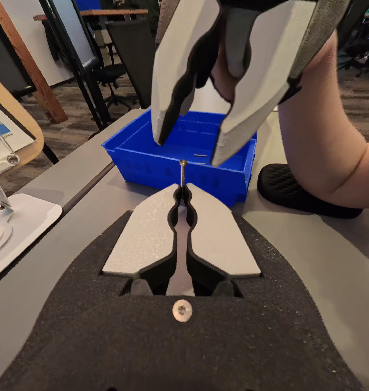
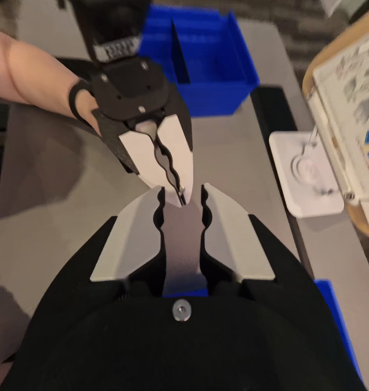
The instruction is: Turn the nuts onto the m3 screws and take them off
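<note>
Left claw clamped on thin, stiff, slippery screw, upright, head up; right claw spread wide, empty. Best gripped low on the shank.

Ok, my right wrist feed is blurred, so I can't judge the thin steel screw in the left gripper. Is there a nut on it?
Observer: None on the part that shows. The thin steel screw stands upright, head up, shank bare, pinched at the tips of the left gripper.
Operator: Where are my own fingers?
Observer: The right gripper is open, hanging over the blue plastic bin behind the screw, clear of it.
Operator: Anything in that bin?
Observer: Two slim metal pieces, likely screws, lie on its floor by your right fingertip. I can't make out any nuts.
</note>
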A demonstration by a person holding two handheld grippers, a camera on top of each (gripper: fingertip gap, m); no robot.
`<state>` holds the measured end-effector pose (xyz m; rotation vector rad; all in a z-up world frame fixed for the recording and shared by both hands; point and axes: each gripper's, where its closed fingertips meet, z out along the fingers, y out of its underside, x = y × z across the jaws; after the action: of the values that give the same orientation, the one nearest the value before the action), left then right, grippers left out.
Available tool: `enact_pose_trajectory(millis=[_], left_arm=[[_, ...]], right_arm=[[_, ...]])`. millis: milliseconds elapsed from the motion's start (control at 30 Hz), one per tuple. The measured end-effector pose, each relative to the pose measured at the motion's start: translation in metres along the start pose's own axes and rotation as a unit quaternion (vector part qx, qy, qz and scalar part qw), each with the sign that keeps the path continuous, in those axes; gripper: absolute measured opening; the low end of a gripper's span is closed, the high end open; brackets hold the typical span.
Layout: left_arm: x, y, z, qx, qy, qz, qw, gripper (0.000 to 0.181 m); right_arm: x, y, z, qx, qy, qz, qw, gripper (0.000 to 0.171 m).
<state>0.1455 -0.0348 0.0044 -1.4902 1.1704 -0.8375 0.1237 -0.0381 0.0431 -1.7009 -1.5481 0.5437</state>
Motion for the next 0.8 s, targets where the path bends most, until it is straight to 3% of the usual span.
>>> enact_pose_trajectory(millis=[167,800], left_arm=[[-0.001,-0.016,-0.010,0.033,0.000,-0.003,0.999,0.002],[-0.007,-0.020,-0.015,0.037,-0.016,0.003,0.999,0.002]], right_arm=[[-0.014,-0.016,0.000,0.040,-0.030,-0.022,0.998,0.045],[-0.018,-0.014,0.005,0.007,0.002,-0.043,0.999,0.053]])
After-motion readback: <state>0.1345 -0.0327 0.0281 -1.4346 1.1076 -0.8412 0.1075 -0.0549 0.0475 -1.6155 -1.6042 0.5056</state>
